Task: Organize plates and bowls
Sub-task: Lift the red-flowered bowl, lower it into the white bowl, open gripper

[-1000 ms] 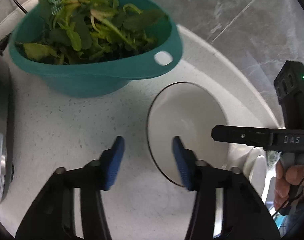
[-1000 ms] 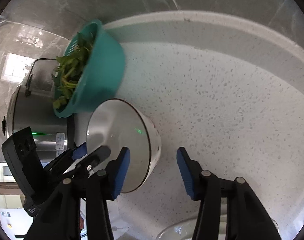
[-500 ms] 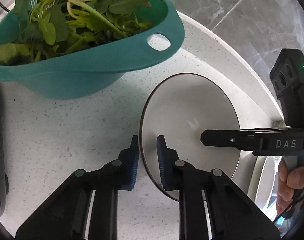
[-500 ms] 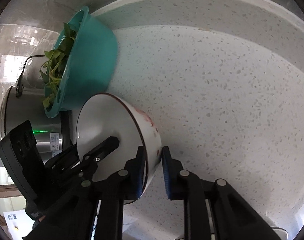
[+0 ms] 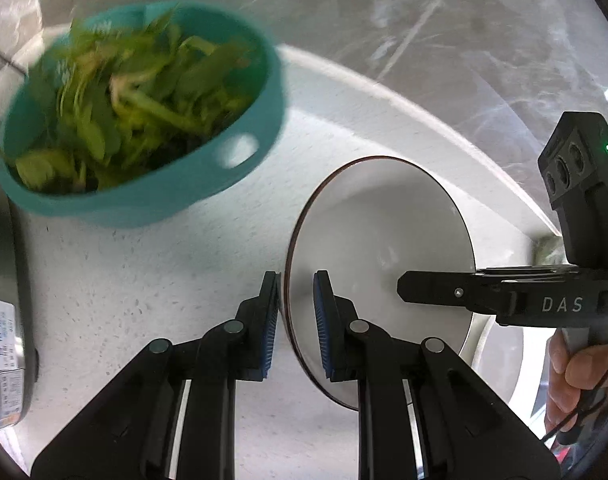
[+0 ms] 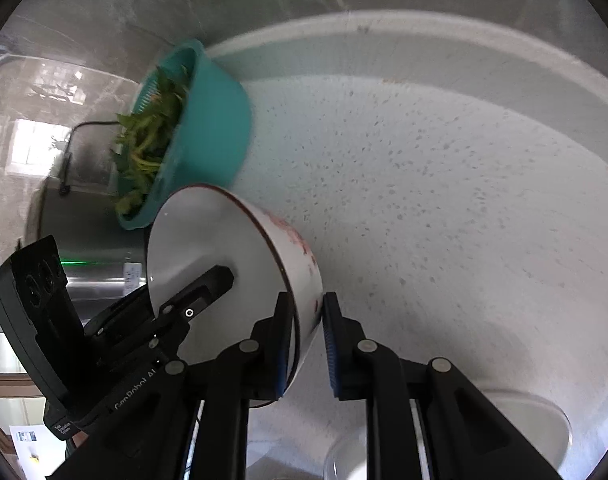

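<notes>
Your left gripper (image 5: 295, 318) and right gripper (image 6: 308, 346) have both just closed their fingers on the white bowl's (image 5: 384, 248) rim; a second ago they straddled it open.

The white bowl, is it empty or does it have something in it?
Empty. The white bowl shows only a bare, glossy inside in both views, while the left gripper and right gripper pinch opposite sides of its rim.
</notes>
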A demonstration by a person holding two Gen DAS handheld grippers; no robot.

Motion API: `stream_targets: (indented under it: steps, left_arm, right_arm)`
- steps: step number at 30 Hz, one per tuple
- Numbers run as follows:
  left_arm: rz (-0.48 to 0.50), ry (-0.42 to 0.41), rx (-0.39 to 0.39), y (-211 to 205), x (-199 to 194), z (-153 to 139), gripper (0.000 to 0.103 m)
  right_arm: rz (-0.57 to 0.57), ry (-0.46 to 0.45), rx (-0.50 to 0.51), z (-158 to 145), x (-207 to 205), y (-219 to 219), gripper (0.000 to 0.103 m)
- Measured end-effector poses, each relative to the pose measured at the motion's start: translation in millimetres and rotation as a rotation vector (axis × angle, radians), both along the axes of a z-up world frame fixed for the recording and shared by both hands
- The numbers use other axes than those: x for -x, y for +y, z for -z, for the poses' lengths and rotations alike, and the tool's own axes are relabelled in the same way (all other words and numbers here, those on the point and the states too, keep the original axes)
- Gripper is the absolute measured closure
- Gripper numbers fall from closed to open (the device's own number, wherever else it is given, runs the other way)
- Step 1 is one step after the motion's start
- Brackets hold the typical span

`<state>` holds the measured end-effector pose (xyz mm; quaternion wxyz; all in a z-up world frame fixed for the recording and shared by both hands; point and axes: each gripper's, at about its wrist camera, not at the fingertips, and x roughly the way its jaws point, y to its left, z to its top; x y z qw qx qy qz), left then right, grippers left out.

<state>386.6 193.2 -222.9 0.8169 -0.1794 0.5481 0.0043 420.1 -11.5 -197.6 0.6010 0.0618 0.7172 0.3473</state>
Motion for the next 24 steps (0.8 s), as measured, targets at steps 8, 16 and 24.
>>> stream_targets:
  steps: [8,16,24]
  left_arm:
    - [0.110,-0.062,-0.017,-50,-6,-51,0.087]
    - [0.245,-0.074,-0.035,-115,-8,-64,0.087]
    - [0.329,-0.014,-0.068,-164,15,-41,0.087]
  right_arm:
    - [0.063,-0.068,-0.032,-52,6,-59,0.085]
    - [0.152,-0.100,-0.027,-74,20,-132,0.085]
    - [0.188,-0.076,0.012,-60,42,-168,0.085]
